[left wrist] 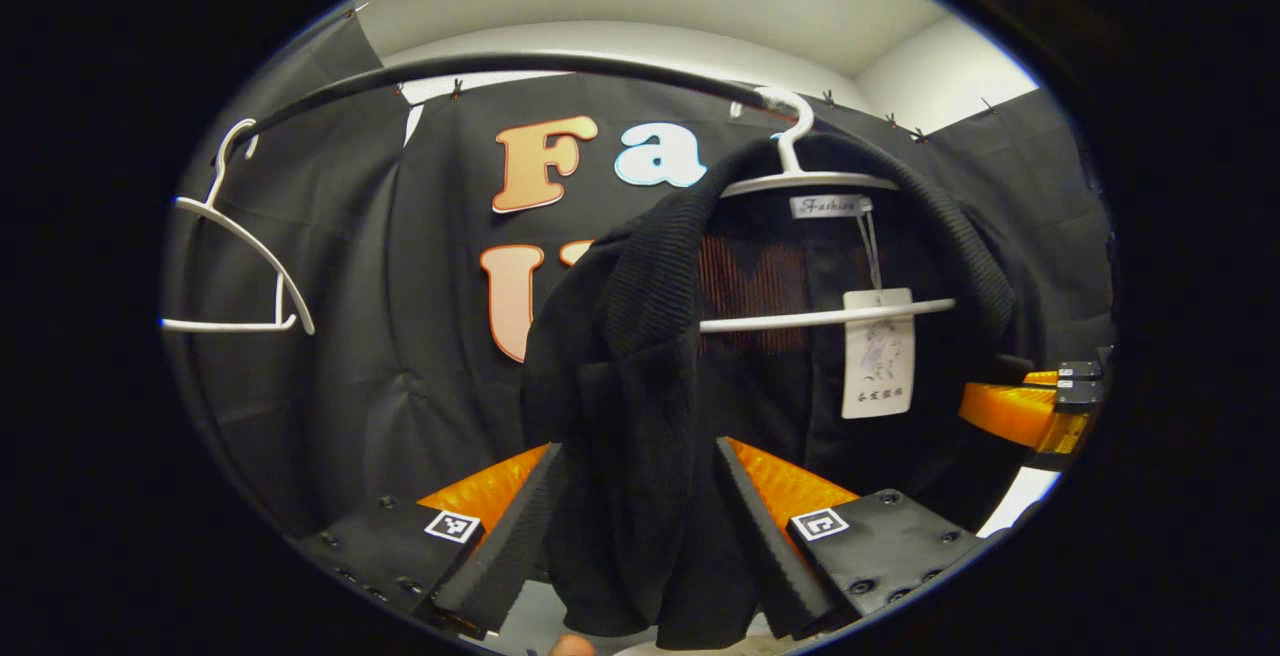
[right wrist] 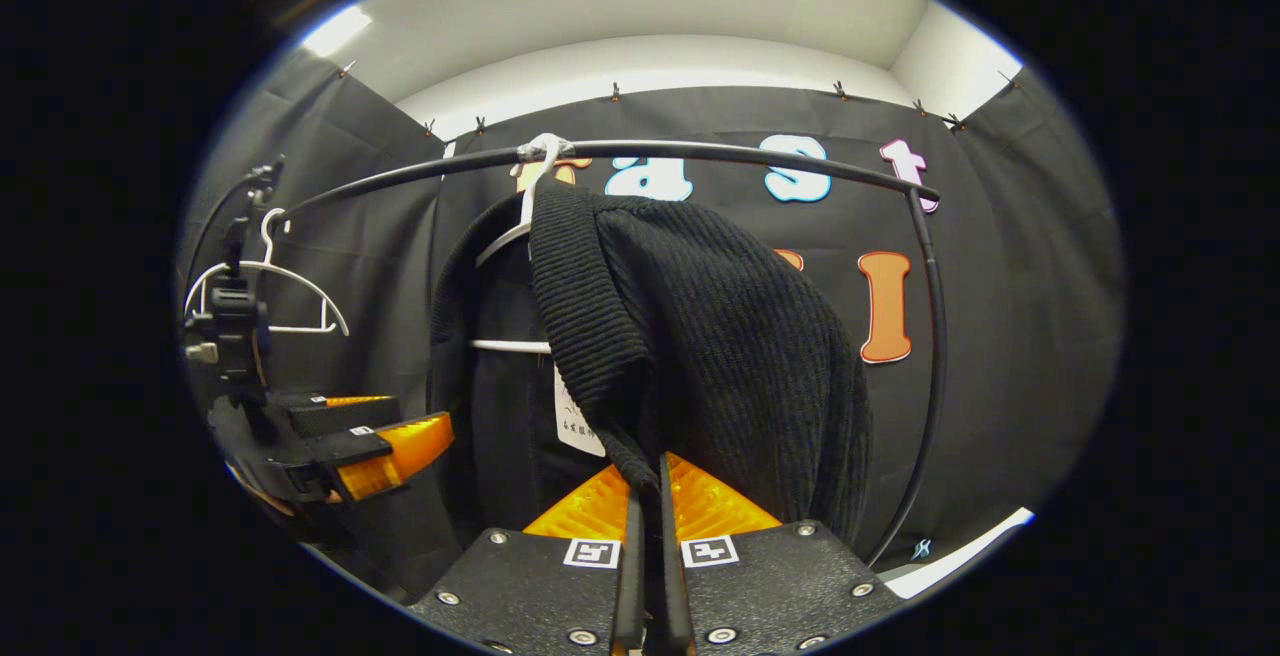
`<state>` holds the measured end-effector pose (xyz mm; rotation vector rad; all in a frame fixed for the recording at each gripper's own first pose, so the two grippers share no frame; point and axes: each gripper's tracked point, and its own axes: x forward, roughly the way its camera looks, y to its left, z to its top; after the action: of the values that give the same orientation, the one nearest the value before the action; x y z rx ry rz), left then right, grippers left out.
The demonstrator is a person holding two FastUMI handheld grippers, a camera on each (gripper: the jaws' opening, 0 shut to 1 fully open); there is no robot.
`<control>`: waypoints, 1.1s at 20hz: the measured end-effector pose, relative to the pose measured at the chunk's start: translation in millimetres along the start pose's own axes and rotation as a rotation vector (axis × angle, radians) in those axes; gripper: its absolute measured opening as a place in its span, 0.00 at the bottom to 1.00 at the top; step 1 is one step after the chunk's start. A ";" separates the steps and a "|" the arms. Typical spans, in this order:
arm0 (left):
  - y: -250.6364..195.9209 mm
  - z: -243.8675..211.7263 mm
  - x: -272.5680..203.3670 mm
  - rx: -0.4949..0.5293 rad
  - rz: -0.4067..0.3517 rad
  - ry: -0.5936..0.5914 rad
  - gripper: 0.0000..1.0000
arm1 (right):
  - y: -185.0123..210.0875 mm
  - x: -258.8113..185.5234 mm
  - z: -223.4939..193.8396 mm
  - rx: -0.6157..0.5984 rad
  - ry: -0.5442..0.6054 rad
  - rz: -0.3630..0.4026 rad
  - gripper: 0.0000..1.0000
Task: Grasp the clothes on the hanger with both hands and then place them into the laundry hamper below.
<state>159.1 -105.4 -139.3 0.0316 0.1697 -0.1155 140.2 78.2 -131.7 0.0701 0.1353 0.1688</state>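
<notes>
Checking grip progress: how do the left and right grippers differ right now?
The left gripper stands open with the black cardigan hanging between its fingers; the right gripper is shut, pinching the cardigan's front edge. Both are at the cardigan, which hangs on the white hanger.

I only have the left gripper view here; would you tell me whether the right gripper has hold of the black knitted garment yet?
Observer: Yes. In the right gripper view, the right gripper is shut on the ribbed front edge of the black knitted garment.
Operator: Thank you. How does the black metal rail run on that side?
Observer: The black metal rail bends downward just right of the garment.
</notes>
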 end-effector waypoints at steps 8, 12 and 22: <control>3.5 0.8 18.3 0.018 -0.015 -0.033 0.94 | -1.4 -5.1 1.7 0.020 0.002 -0.017 0.13; -10.3 -6.4 23.9 0.006 -0.073 -0.005 0.72 | 5.3 -5.5 2.1 0.010 0.012 -0.023 0.13; -8.8 11.5 1.1 -0.187 -0.187 0.036 0.09 | 17.5 -35.7 31.3 0.039 -0.009 -0.042 0.03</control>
<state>161.1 -114.7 -128.4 -0.1692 0.2188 -0.2855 106.8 87.4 -94.8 0.1064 0.1310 0.1236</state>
